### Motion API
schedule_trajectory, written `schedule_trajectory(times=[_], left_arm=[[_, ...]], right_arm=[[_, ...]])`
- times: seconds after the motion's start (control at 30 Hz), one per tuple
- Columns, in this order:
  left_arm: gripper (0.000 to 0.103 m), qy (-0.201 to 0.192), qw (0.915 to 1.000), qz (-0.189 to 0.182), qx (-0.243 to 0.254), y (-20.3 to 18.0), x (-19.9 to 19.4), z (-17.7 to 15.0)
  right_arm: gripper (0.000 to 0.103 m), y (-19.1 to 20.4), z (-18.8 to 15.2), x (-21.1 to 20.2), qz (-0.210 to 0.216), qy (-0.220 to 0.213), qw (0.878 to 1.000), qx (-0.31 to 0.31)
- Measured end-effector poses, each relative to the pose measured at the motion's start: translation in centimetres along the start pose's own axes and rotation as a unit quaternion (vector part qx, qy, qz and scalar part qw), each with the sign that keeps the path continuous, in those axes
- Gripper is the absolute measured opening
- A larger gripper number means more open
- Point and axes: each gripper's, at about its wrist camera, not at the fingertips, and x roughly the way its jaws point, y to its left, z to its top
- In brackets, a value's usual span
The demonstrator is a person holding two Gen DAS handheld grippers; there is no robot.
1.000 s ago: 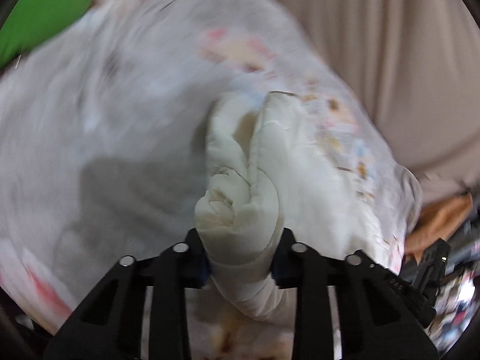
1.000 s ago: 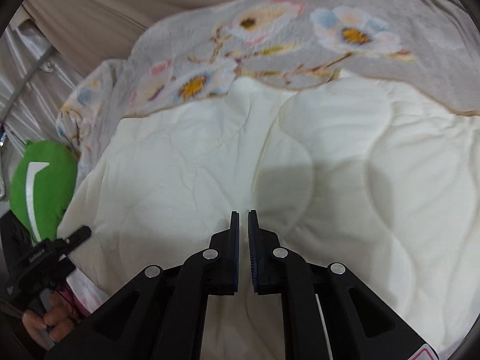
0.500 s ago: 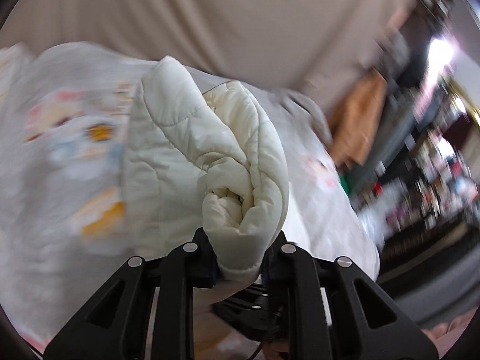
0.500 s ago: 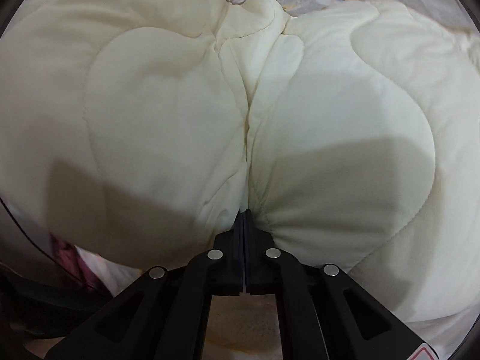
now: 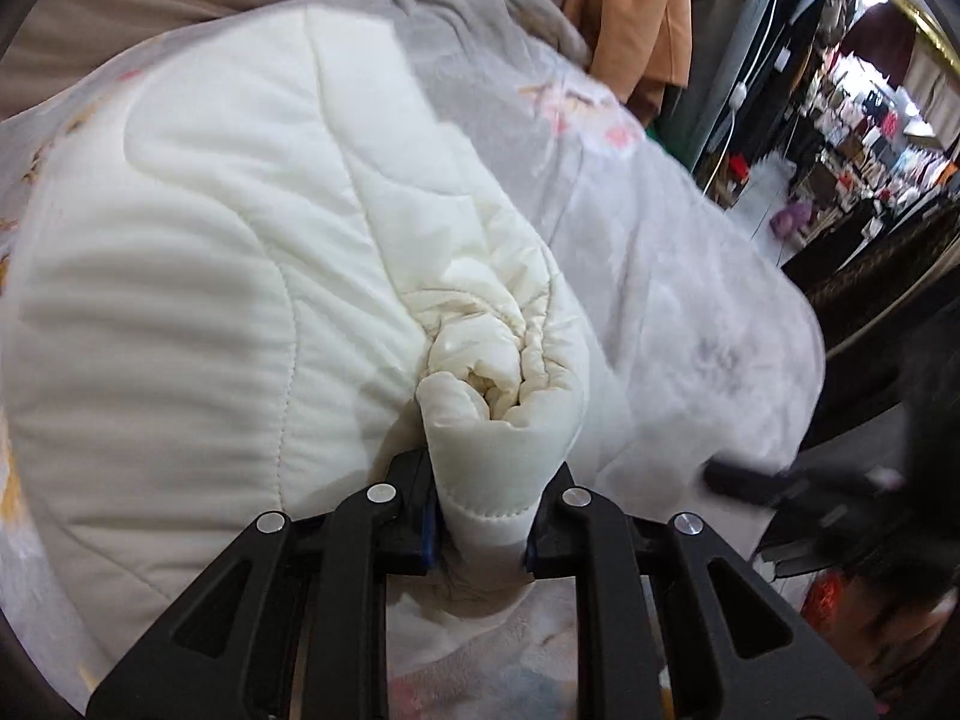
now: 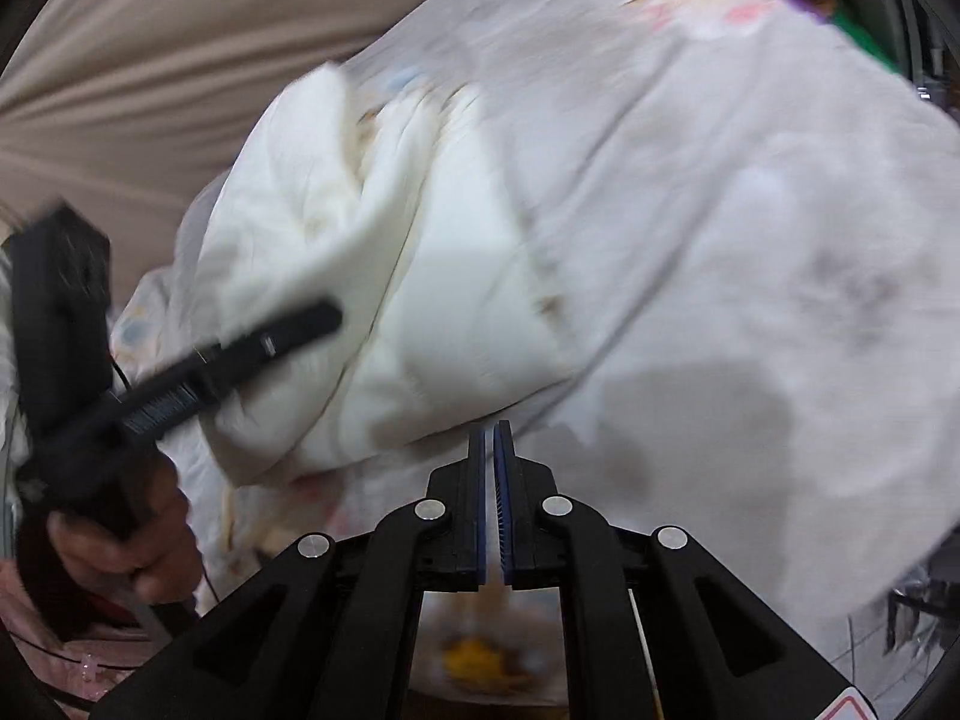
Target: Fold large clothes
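A large quilted garment or blanket, cream on one side [image 5: 198,276] and grey with a flower print on the other [image 5: 660,252], lies bunched over a beige surface. My left gripper [image 5: 483,498] is shut on a rolled wad of the cream quilt. In the right wrist view the cream side [image 6: 384,276] and grey floral side [image 6: 720,210] show blurred. My right gripper [image 6: 493,444] is shut with nothing between its pads, just in front of the grey fabric. The left gripper [image 6: 282,330] and the hand holding it show at the left there.
A beige sheet [image 5: 150,6] lies behind the quilt. An orange cloth [image 5: 636,18] hangs at the back. A shop-like room with cluttered shelves [image 5: 858,120] is at the right. A green item [image 6: 864,36] peeks out at the upper right of the right wrist view.
The left gripper has swung the held wad of quilt to the right over the pile. The right gripper has pulled back from the cream quilt it was pressed into.
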Motion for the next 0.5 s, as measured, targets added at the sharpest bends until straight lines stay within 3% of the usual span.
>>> schedule_trajectory(times=[0.13, 0.17, 0.23, 0.27, 0.33, 0.43, 0.5], left_arm=[[0.02, 0.003, 0.9994, 0.025, 0.021, -0.8, 0.5, -0.9], [0.025, 0.0, 0.9994, 0.028, 0.021, -0.9, 0.0, -0.8], [0.03, -0.019, 0.9993, 0.028, 0.014, -1.2, -2.4, -0.4], [0.034, -0.033, 0.9989, 0.03, 0.012, -1.3, -4.0, -0.3], [0.038, -0.063, 0.9975, 0.032, 0.003, -1.1, -7.7, -0.1], [0.054, -0.116, 0.9916, 0.045, -0.034, 0.1, -12.7, -0.5], [0.061, -0.157, 0.9821, 0.063, -0.083, 2.0, -16.4, -1.2]], right_arm=[[0.009, 0.9, 3.7, -2.0, 0.009, -0.043, 0.999, -0.008], [0.011, 1.4, 5.1, -2.4, 0.018, -0.053, 0.998, -0.019], [0.023, 2.7, 6.6, -3.1, 0.032, -0.067, 0.996, -0.039], [0.042, 3.9, 7.4, -3.1, 0.041, -0.076, 0.995, -0.052], [0.056, 6.0, 8.5, -3.1, 0.057, -0.087, 0.991, -0.079], [0.061, 7.7, 9.9, -2.0, 0.075, -0.07, 0.989, -0.104], [0.063, 8.8, 10.1, -1.1, 0.09, -0.054, 0.989, -0.107]])
